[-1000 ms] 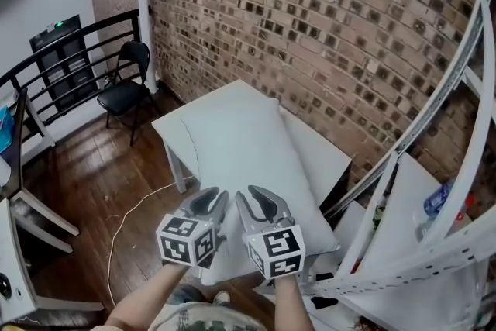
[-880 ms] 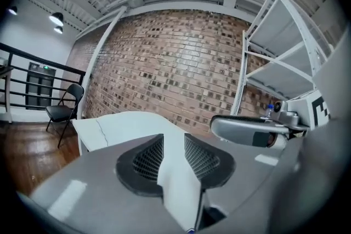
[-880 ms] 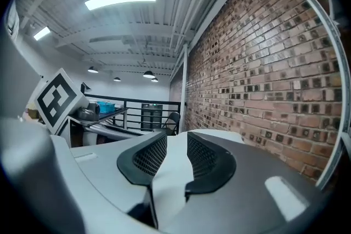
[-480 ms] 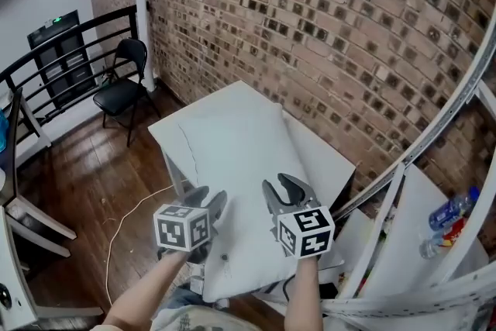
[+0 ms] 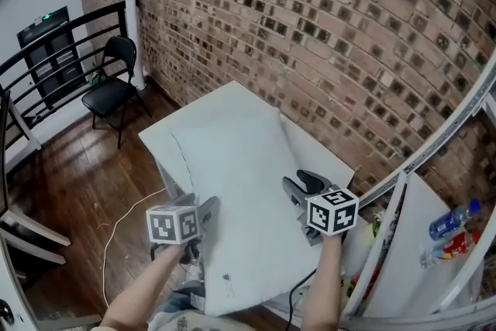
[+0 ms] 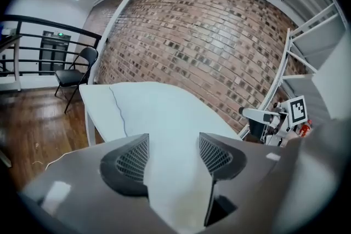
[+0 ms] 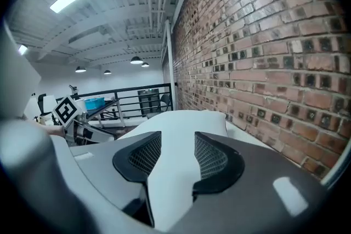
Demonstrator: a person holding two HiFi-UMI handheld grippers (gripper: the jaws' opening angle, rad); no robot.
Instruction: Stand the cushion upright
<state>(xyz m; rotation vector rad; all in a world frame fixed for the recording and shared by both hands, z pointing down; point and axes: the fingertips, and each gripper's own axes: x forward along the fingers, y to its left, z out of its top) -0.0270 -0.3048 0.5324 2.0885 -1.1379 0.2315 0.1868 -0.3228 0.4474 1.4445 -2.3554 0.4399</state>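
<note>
A long white cushion lies flat on the white table beside the brick wall. My left gripper is at the cushion's near left edge, and my right gripper at its near right edge. In the left gripper view the jaws are opening, and the cushion shows in the gap with no pad pressing on it. In the right gripper view the jaws are opening too, with the cushion showing between them, unpressed.
The brick wall runs close behind the table. A white metal shelf frame with bottles stands at the right. A black folding chair and black railing are far left. A white cable lies on the wooden floor.
Both grippers started side by side at the cushion's near end and have spread apart to its left and right edges. Their jaws have opened wider.
</note>
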